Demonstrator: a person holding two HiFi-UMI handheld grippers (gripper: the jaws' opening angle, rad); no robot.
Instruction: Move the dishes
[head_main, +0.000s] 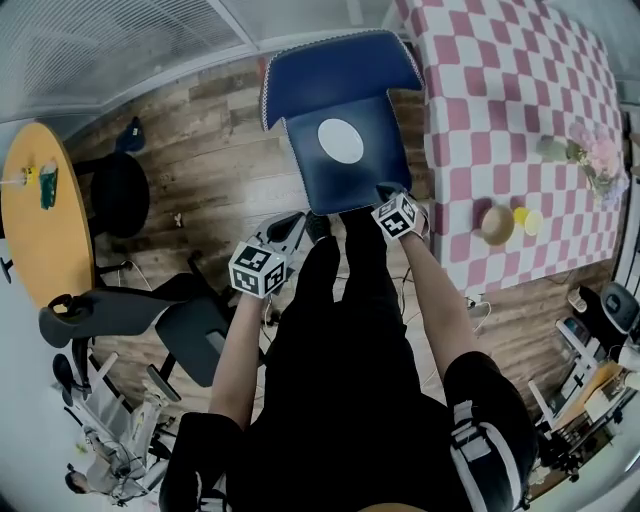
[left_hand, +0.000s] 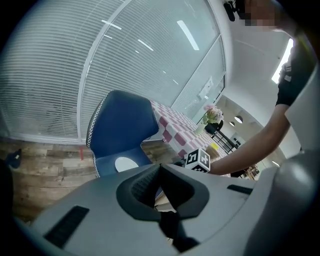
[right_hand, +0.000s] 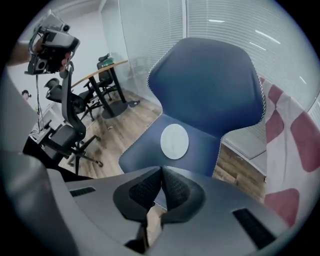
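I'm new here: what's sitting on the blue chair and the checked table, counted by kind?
white plate, on the blue chair: 1
tan bowl, on the checked table: 1
small yellow dish, beside the bowl: 1
vase of flowers, on the table: 1
Total: 4

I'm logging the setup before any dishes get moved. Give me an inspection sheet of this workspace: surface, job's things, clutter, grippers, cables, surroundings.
Surface: blue chair bears one dish on its seat; checked table stands to its right.
Job's things: white plate lies flat on the seat; tan bowl and small yellow dish sit side by side on the table.
Clutter: flower vase on the table.
Grippers: left gripper and right gripper are both shut and empty, short of the plate.
Cables: thin cable on the floor beside the table.
Surroundings: wooden floor, round table, black office chair, window blinds.
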